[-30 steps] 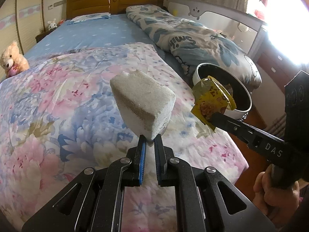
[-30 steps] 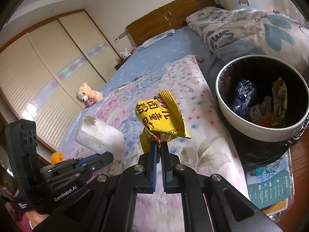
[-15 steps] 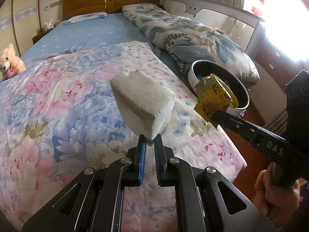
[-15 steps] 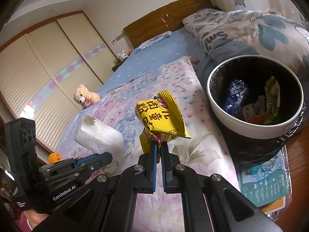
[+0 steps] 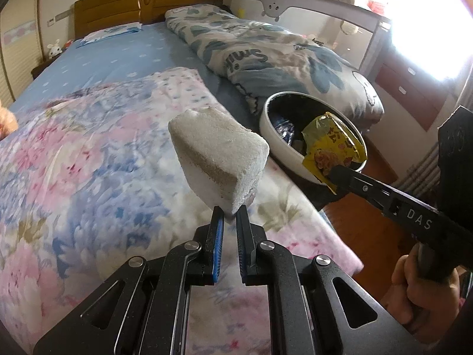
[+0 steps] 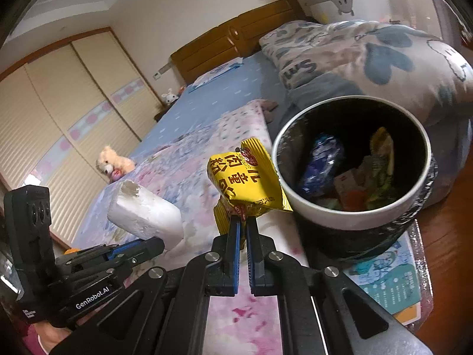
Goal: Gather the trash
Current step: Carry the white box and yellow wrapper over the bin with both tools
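Between left tongs (image 5: 229, 213): foam block (image 5: 217, 153).

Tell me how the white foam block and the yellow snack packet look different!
The foam block is thick, chunky and plain white with a rough, crumbly surface; the yellow snack packet is thin, crinkled and shiny with red printing. The block hangs over the flowered blanket, while the packet is nearer the trash bin. The left hand-held gripper pinches the block; the right hand-held gripper pinches the packet. Both are held up in the air by one corner.
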`<state>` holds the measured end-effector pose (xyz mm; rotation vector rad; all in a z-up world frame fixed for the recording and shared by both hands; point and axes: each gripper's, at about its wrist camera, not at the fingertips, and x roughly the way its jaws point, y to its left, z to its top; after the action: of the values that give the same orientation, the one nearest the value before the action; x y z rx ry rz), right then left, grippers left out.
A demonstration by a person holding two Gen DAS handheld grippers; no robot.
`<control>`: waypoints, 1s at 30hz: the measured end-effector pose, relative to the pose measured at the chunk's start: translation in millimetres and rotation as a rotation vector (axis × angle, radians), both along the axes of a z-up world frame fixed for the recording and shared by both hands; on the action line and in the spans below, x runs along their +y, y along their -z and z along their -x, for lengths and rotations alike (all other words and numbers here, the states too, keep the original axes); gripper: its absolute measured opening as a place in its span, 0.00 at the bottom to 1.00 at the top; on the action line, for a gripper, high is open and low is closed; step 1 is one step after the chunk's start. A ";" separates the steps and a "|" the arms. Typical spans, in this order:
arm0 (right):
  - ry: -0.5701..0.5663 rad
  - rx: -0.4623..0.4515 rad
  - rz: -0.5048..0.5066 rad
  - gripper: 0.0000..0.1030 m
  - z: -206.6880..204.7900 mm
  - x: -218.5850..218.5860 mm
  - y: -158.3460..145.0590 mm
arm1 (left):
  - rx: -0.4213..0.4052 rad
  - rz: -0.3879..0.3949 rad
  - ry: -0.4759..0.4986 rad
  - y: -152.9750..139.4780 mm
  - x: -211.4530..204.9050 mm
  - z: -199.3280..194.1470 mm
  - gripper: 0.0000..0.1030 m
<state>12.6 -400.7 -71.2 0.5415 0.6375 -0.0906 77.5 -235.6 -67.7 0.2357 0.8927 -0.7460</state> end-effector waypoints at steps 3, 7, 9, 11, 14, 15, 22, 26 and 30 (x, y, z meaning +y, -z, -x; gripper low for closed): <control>0.025 -0.001 0.001 0.04 4.5 -10.8 -1.3 | -0.005 -0.001 0.016 -2.2 -9.3 0.5 0.08; 0.057 -0.005 0.006 0.04 10.7 -24.5 -4.7 | -0.015 -0.001 0.039 -6.0 -23.2 2.4 0.08; 0.070 -0.008 0.008 0.04 13.6 -30.4 -6.4 | -0.018 -0.003 0.049 -7.0 -29.1 3.7 0.08; 0.084 -0.010 0.011 0.04 16.4 -37.5 -8.1 | -0.020 -0.004 0.059 -7.8 -35.1 5.0 0.08; 0.099 -0.011 0.014 0.04 19.6 -44.5 -9.2 | -0.024 -0.007 0.073 -8.9 -43.9 6.9 0.08; 0.103 -0.011 0.016 0.04 20.5 -47.0 -9.7 | -0.025 -0.008 0.076 -9.1 -45.7 7.2 0.08; 0.120 -0.002 0.026 0.04 20.8 -60.3 -9.8 | -0.035 -0.015 0.104 -12.7 -64.1 9.5 0.08; 0.124 0.004 0.033 0.04 21.5 -64.9 -10.5 | -0.042 -0.020 0.115 -13.6 -73.5 10.0 0.08; 0.125 0.008 0.039 0.04 20.5 -71.6 -11.0 | -0.045 -0.027 0.124 -12.7 -82.8 10.4 0.08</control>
<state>-7.9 -472.4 -60.2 0.5432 0.6078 -0.2222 67.1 -318.5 -55.0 0.3334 0.8512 -0.8410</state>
